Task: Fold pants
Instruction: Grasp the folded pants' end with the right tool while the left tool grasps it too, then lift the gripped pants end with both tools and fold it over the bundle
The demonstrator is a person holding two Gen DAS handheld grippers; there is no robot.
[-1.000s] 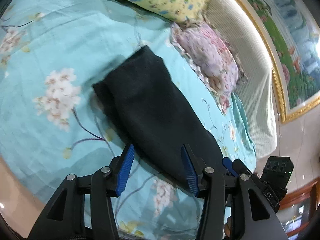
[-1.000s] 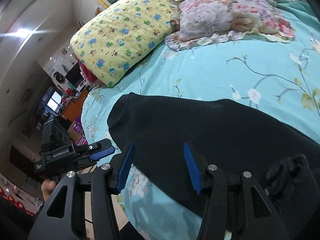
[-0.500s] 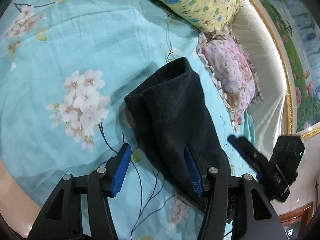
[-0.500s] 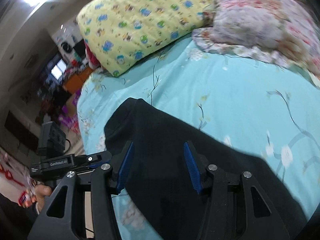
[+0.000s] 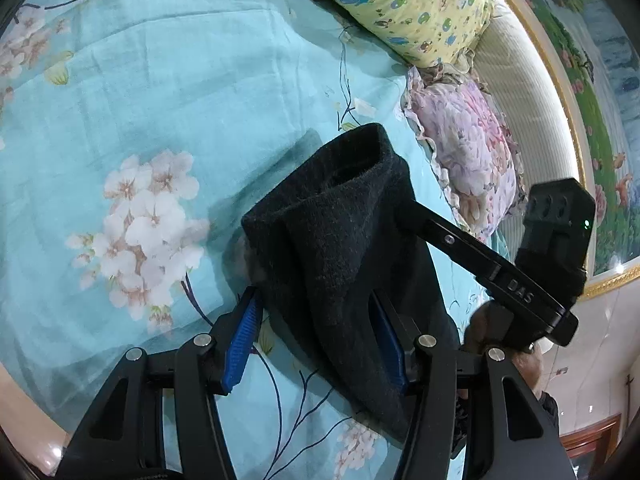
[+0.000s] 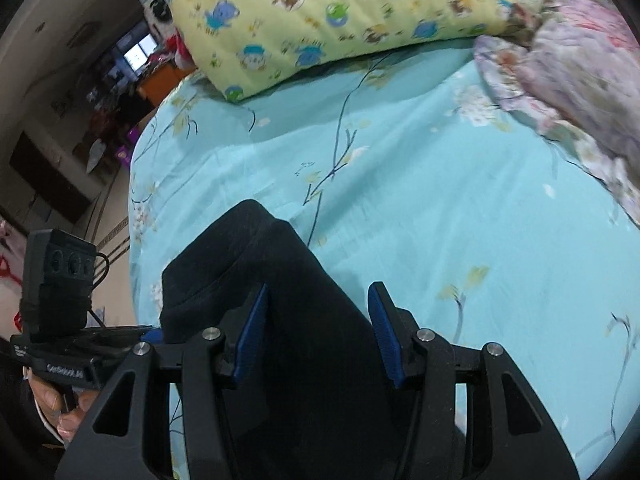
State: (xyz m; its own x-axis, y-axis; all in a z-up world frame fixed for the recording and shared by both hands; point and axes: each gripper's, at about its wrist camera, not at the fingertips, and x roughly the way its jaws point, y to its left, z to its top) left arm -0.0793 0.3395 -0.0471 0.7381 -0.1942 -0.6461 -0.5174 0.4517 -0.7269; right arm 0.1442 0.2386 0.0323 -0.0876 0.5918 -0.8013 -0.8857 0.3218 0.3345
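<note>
The black pants (image 5: 340,240) lie on the bed's turquoise flowered sheet (image 5: 180,80), already doubled into a long dark band. Their far end sits nearest the pink ruffled pillow (image 5: 468,152), just short of it, and that end is raised off the sheet with an open tube of cloth showing at the top. The yellow cartoon-print pillow (image 5: 404,4) lies beyond the pink one, against the pale headboard (image 5: 524,92).

The left tool (image 5: 316,336) straddles the near part of the band. Its blue pads stand on either side of the cloth with a gap on the left side, so its jaws are apart and not pinching. The right tool (image 6: 316,332) also has the cloth between its pads, jaws held apart, and no squeeze shows in its own view. In the left wrist view one of its fingers (image 5: 460,240) reaches in from the pink pillow's side and meets the raised end, though whether it bears the cloth I cannot tell.

The step in hand looks like carrying that far end back over the near part for the next fold. To do it well, the right tool should take both layers of the raised end squarely before moving. The left tool should pin or hold the near edge so the band does not slide toward the pink pillow. The fabric looks thick and fuzzy, so it will likely bulge at the crease, and the edges need lining up before release.
</note>
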